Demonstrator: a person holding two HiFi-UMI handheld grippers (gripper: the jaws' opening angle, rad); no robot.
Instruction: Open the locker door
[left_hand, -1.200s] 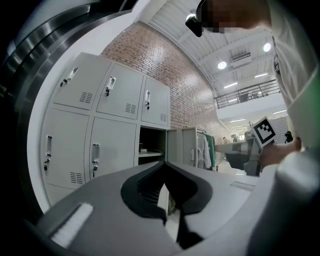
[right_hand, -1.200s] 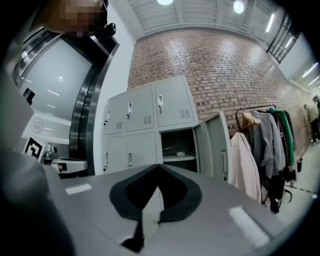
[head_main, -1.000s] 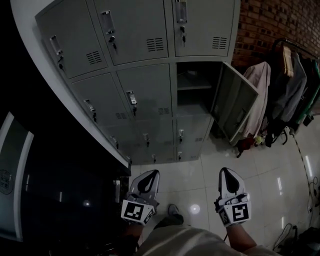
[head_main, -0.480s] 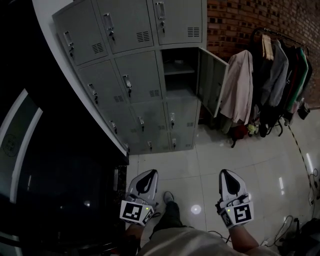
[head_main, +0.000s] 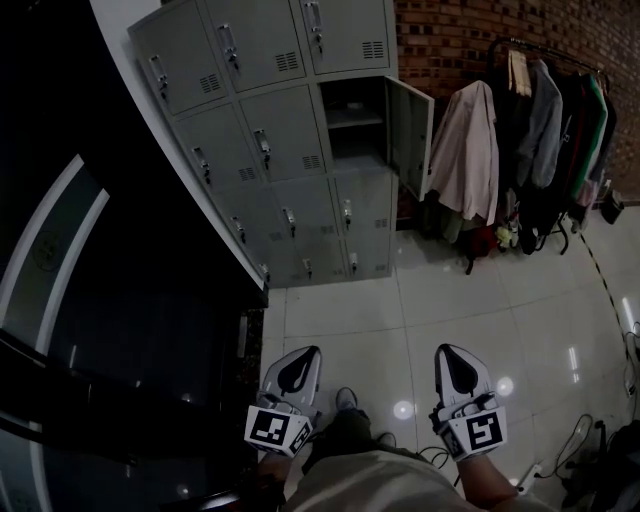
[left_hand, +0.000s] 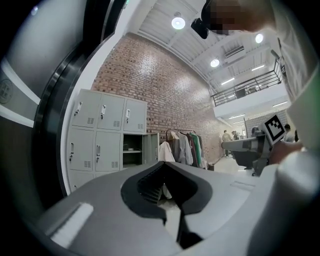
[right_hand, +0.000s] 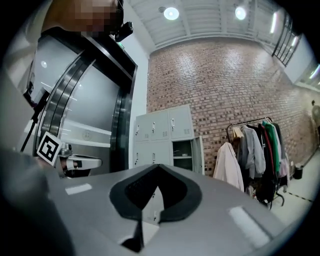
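Lockers (head_main: 250, 100) had receded far ahead of the jaws, one door (head_main: 410, 122) open; task likely done. Both the left gripper (head_main: 299, 354) and right gripper (head_main: 450, 352) were clenched, empty.

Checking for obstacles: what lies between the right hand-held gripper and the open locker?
Only bare glossy floor tiles lie between the right hand-held gripper and the open locker; the head view shows it.

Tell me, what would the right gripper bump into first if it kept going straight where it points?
Probably the grey lockers. The right gripper aims across the tiled floor at them, about at the shut doors near the open locker. Nothing shows in between, though depth is hard to judge.
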